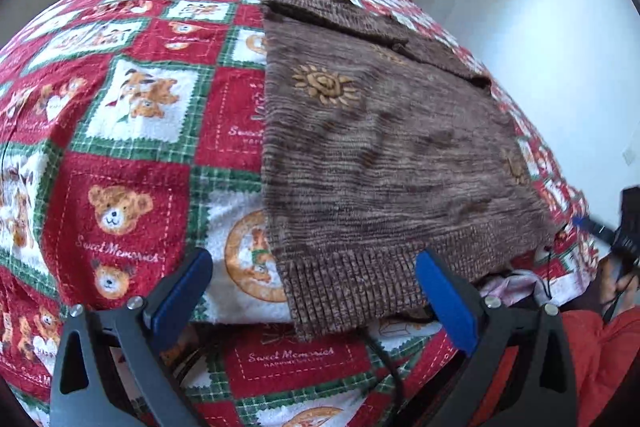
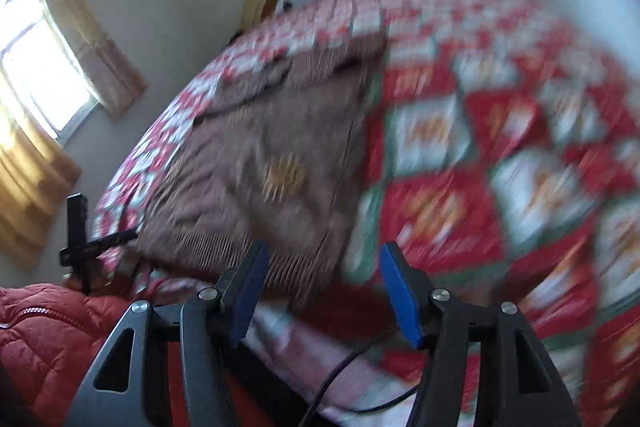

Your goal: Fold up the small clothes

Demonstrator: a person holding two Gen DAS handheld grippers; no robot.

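Left gripper [image 1: 314,293] and right gripper [image 2: 324,287] hang spread and empty over the near edge of the bed.

The left gripper's blue pads [image 1: 182,293] stand wide apart above the ribbed hem of a brown knit sweater [image 1: 380,147], pinching nothing. The sweater lies flat on the red, green and white teddy-bear quilt [image 1: 128,167], toward its right side, one sleeve folded across its far end. The right wrist view is blurred; its jaws gape with nothing between them. A red padded jacket [image 2: 44,331] shows near left there.
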